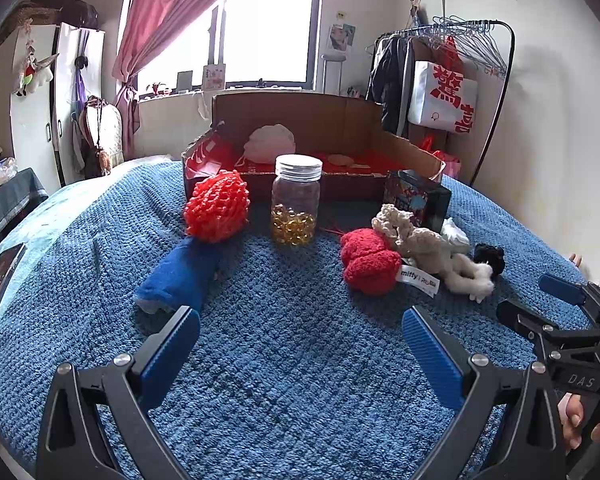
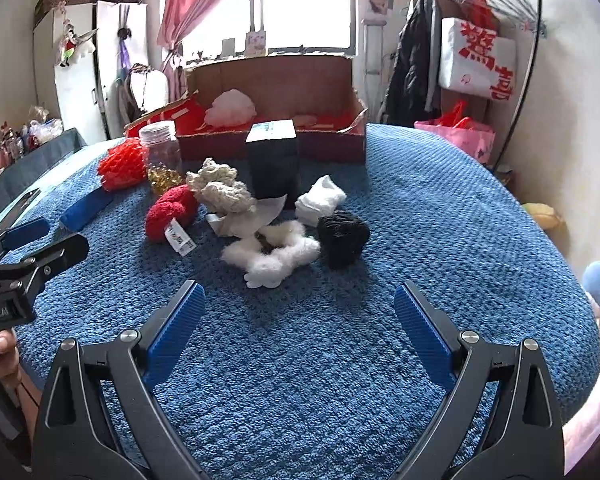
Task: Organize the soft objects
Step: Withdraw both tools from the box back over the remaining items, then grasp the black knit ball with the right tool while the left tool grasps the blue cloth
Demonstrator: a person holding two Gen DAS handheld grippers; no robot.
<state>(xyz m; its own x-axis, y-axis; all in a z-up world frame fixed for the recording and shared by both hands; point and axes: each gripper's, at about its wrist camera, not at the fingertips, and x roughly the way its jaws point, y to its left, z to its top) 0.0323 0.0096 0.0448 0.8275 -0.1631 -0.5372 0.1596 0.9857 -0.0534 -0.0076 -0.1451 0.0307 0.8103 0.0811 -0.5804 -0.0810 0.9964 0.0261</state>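
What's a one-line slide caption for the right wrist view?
Open right gripper hovers above a blue blanket, facing scattered soft items, a fluffy white scrunchie nearest, cardboard box behind.

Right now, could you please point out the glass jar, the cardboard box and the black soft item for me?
glass jar [image 1: 296, 196], left wrist view, middle of its clear wall.
cardboard box [image 1: 300, 120], left wrist view, inside of its back wall.
black soft item [image 2: 343, 237], right wrist view, middle of its top.

In my left wrist view the jar [image 1: 296, 199] stands mid-frame on the bed [image 1: 283, 344], the box [image 1: 312, 148] behind it. The knitted ball [image 1: 216, 207] lies to its left, the soft pile [image 1: 416, 248] to its right.
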